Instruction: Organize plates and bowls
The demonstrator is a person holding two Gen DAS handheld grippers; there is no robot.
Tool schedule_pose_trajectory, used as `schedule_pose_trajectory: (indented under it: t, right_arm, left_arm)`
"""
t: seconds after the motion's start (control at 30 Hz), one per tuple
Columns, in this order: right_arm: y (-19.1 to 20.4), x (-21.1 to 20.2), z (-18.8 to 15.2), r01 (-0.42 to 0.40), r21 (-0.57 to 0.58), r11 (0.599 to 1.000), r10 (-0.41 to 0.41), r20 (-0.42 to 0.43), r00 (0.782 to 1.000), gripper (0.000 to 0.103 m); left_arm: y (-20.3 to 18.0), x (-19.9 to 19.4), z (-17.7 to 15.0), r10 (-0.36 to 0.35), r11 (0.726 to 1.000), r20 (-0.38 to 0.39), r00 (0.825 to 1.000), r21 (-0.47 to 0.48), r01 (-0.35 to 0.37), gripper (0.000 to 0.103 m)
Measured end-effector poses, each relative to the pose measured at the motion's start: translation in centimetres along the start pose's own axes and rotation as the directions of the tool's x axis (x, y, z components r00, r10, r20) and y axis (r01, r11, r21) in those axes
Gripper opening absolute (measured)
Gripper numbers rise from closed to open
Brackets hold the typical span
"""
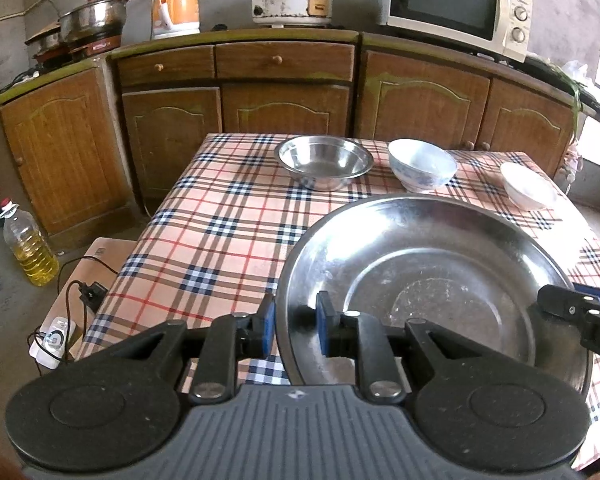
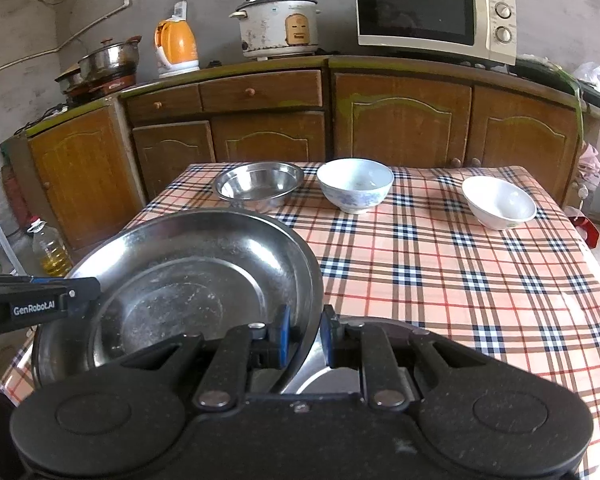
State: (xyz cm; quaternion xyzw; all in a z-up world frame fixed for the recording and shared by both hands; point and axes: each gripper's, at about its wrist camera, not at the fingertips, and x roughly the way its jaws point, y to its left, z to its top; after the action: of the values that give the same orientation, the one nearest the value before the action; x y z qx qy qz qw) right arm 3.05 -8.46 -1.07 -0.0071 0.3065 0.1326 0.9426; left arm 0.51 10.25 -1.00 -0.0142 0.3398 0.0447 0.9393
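Gripping the big steel plate [image 1: 432, 280] by its left rim, the left gripper [image 1: 296, 330] has its blue pads pinched narrow on the metal, one pad outside the rim and one inside. Across the dish, the right gripper [image 2: 306, 336] clamps the opposite rim the same way. The plate sits low over the near end of the checked tablecloth [image 2: 460, 280]. Beyond it, along the far edge, stand a small steel bowl [image 2: 259, 185], a blue-patterned bowl [image 2: 355, 186] and a white bowl [image 2: 499, 202], all well apart from both grippers.
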Motion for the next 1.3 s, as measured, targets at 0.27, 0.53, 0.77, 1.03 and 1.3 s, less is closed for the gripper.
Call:
schedule_pose_trajectory:
  t: [0.27, 0.53, 0.77, 1.03, 1.3]
  right_arm:
    - [-1.0, -0.5, -0.6, 0.017, 0.014, 1.0, -0.017, -0.003, 1.0, 0.021]
    - [-2.3, -0.9, -1.2, 0.04, 0.034, 0.999, -0.04, -0.006, 0.999, 0.021]
    - [-2.9, -1.2, -1.8, 0.049, 0.042, 0.998, -0.049, -0.012, 0.999, 0.021]
    - [-4.1, -1.2, -2.7, 0.066, 0.059, 0.996, -0.065, -0.028, 0.998, 0.021]
    - [-5.1, -0.8, -3.5, 0.092, 0.078, 0.993, -0.088, -0.05, 0.995, 0.021]
  left_arm:
    - [-1.3, 0.0, -0.5, -0.012, 1.0, -0.01, 1.0, 0.016, 0.013, 0.021]
    - [-2.4, 0.1, -1.0, -0.033, 0.999, -0.022, 0.999, 0.035, 0.034, 0.021]
    - [-3.1, 0.2, -1.3, -0.043, 0.998, -0.032, 0.999, 0.044, 0.044, 0.021]
    - [-4.1, 0.7, -1.9, -0.058, 0.997, -0.051, 0.997, 0.057, 0.061, 0.021]
    - [-5.2, 1.7, -2.7, -0.075, 0.995, -0.073, 0.994, 0.067, 0.08, 0.022]
